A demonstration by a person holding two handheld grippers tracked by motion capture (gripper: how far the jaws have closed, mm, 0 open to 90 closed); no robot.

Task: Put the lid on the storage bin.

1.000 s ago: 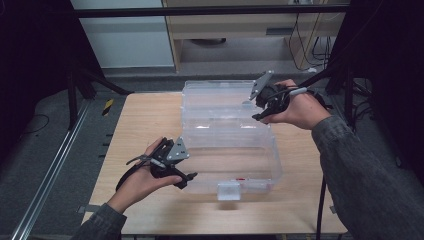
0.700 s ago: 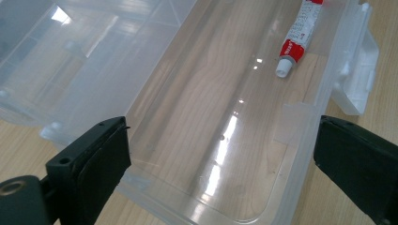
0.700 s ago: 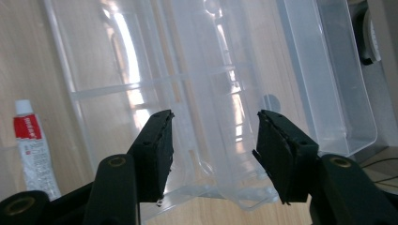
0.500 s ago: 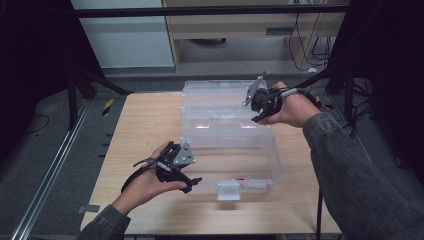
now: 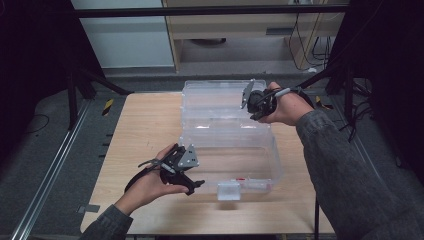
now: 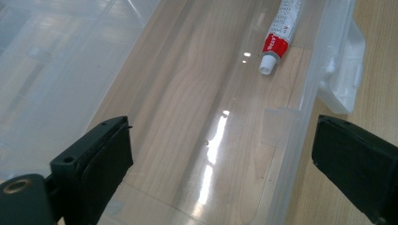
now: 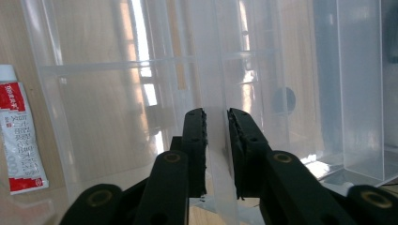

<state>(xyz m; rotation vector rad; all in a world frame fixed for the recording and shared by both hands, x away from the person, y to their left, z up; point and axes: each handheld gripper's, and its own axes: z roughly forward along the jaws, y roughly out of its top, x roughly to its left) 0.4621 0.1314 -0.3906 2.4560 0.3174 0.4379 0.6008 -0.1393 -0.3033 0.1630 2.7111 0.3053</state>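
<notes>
right gripper (image 7: pixel 217 154) closing on clear box lid (image 7: pixel 206 70), left gripper (image 6: pixel 220 154) open over box

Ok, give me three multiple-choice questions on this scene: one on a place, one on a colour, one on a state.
1. Where does the tube lie?
A) on the bare table
B) inside the clear box
C) on the open lid

2. What colour is the band by the tube's cap?
A) red
B) blue
C) green

3. How do the left gripper's jaws stand?
A) shut on the tube
B) shut empty
C) wide open

Answers: 1 B, it rests on the box floor; 2 A, red shows beside the white cap; 3 C, the jaws stand far apart with nothing gripped.
</notes>
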